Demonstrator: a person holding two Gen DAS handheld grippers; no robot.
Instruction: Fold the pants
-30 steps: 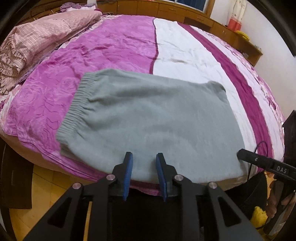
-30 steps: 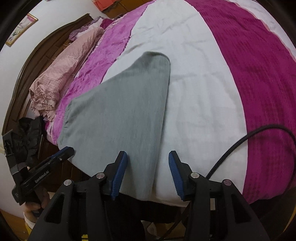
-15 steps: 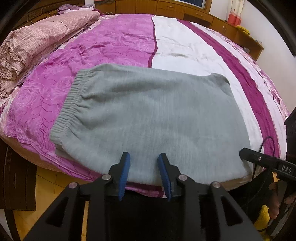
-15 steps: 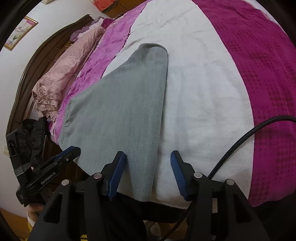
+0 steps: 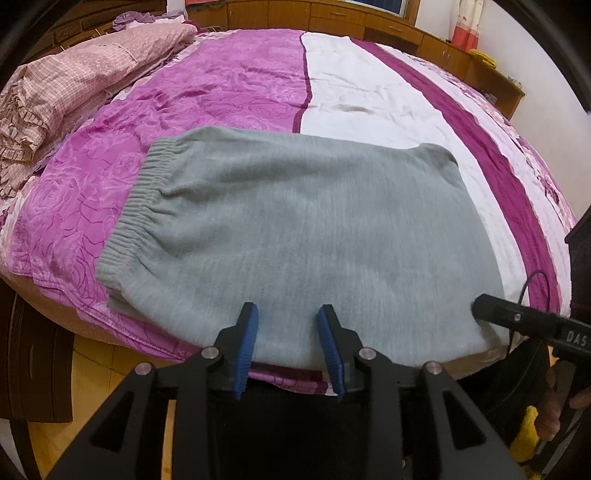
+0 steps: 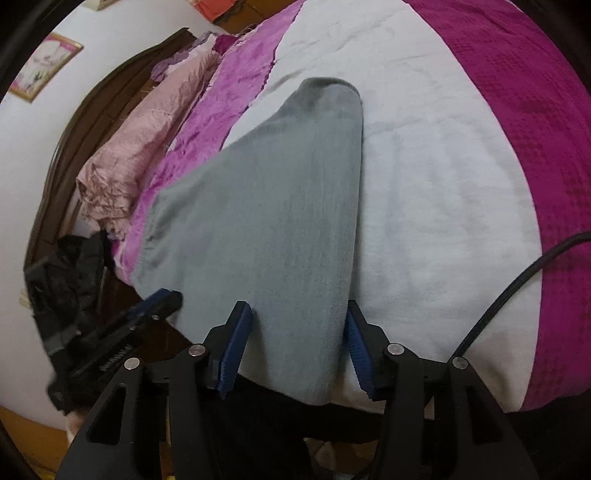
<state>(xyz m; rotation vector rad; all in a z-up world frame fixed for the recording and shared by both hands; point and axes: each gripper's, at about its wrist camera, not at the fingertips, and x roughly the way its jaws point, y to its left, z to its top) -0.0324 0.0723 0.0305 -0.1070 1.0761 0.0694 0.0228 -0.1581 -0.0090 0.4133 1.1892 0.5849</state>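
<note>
The grey pants [image 5: 295, 229] lie folded flat on the bed, elastic waistband [image 5: 136, 210] at the left, folded end at the right. My left gripper [image 5: 290, 332] is open, its blue pads at the near edge of the pants, nothing between them. In the right wrist view the pants [image 6: 266, 221] stretch away from me. My right gripper [image 6: 297, 332] is open with the near right corner of the pants lying between its pads. The right gripper also shows in the left wrist view [image 5: 524, 321], and the left gripper in the right wrist view [image 6: 147, 310].
The bed has a magenta and white striped cover [image 5: 229, 85]. A pink checked quilt [image 5: 66, 85] is bunched at the head. A dark headboard [image 6: 96, 107], wooden cabinets [image 5: 332, 16] and a black cable [image 6: 517, 284] are around. Wooden floor [image 5: 99, 369] lies below the bed edge.
Both grippers have moved forward toward the near edge of the pants. The right gripper's pads now straddle the near right corner. The pants have not moved.
</note>
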